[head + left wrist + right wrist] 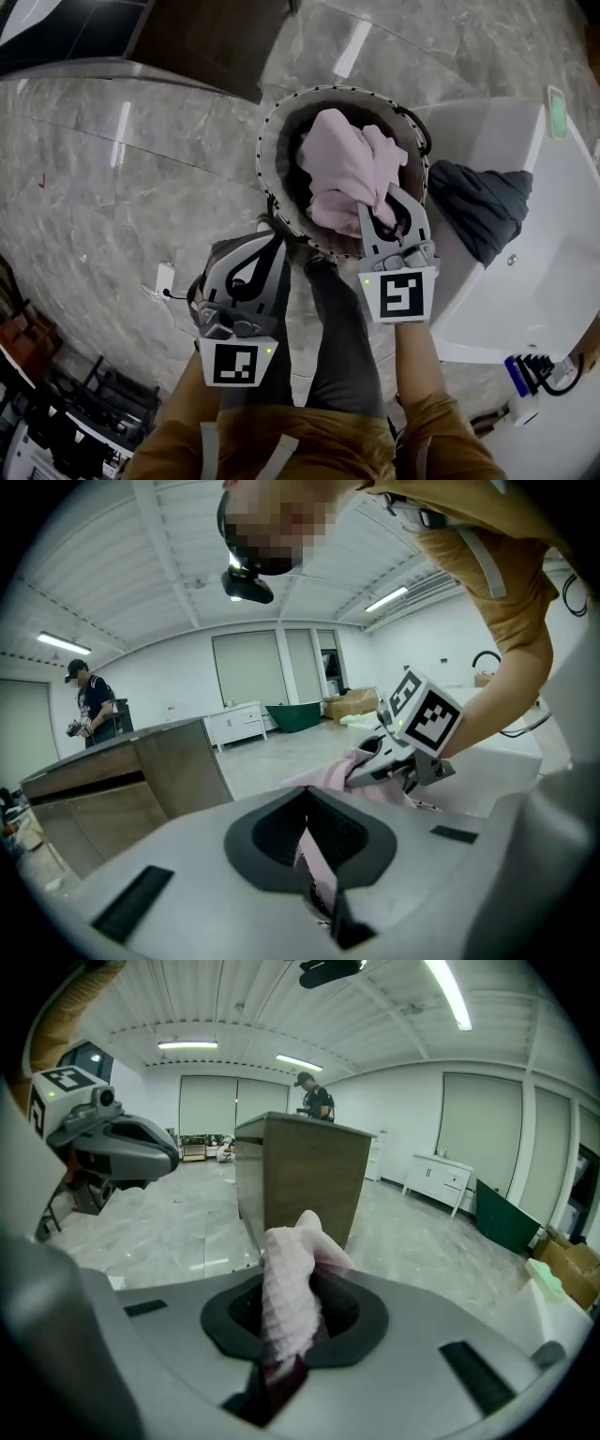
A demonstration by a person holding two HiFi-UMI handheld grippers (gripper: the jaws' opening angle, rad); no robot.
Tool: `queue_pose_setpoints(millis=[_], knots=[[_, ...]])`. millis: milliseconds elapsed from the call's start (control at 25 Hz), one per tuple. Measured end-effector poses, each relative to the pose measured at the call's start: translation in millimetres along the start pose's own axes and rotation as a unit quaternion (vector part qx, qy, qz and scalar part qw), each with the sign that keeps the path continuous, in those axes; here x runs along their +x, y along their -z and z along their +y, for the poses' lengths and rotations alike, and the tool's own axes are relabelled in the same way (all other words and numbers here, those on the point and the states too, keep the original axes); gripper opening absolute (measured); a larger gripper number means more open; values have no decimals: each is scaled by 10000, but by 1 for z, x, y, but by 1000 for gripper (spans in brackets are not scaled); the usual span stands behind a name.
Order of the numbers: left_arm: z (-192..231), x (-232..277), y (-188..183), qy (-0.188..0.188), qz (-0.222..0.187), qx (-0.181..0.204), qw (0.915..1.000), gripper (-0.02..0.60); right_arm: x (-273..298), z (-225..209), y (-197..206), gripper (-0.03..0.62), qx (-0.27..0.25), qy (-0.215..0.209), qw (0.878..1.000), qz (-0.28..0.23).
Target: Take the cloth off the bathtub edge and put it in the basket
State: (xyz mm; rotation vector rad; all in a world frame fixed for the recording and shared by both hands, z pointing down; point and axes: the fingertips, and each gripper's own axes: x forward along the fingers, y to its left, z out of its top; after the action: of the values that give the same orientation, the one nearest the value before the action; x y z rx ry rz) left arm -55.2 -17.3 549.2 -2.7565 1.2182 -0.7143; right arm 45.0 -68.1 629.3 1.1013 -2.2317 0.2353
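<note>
The pink cloth (345, 169) is off the tub. It lies bunched inside the round woven basket (266, 155) at the person's 12 o'clock. The right gripper (386, 197) pinches a fold of it at the basket's 5 o'clock side, and its own view shows the waffle-textured fabric standing up between the closed jaws. The left gripper (272, 242) sits just outside the rim at the basket's 7 o'clock with its jaws drawn together. A thin pale sliver shows in the slit, but no fabric reaches it in the head view, so it is probably empty.

The likeliest slip is at the release. If the jaws part while the held fold is above the rim, that end could drape over the edge and drag the cloth onto the marble floor (112, 187). The fabric could also cling to the pads and lift out as the gripper pulls away. A push on the near rim might tip or shove the basket.

Room is tight at 3 o'clock. There the white bathtub (525, 281) stands just beside the basket, with a dark grey cloth (483, 206) draped over its edge near the right gripper. A wooden counter (216, 42) closes off 11 o'clock. The floor from 8 to 10 o'clock is open, which is the freer way to draw back.
</note>
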Motion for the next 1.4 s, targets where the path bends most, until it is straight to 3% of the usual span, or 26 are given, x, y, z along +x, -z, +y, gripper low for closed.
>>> queue_pose_setpoints(millis=[320,680,840,1120,1400], knots=[[-7,40,83,46,31,-15,10000,6,77,1,75,60,-110,37,9999,128],[-13,78,149,216,42,97,9997,6,138,16,171,80,20,-198,9969,761],[-16,91,157,223,-50,107,9997,6,152,17,203,222,245,-409,9911,1242],[-10,88,139,249,-134,135,9995,6,137,10,174,266,140,-285,9935,1089],[-2,60,85,271,-203,172,9993,6,88,18,112,265,-148,-318,9948,958]])
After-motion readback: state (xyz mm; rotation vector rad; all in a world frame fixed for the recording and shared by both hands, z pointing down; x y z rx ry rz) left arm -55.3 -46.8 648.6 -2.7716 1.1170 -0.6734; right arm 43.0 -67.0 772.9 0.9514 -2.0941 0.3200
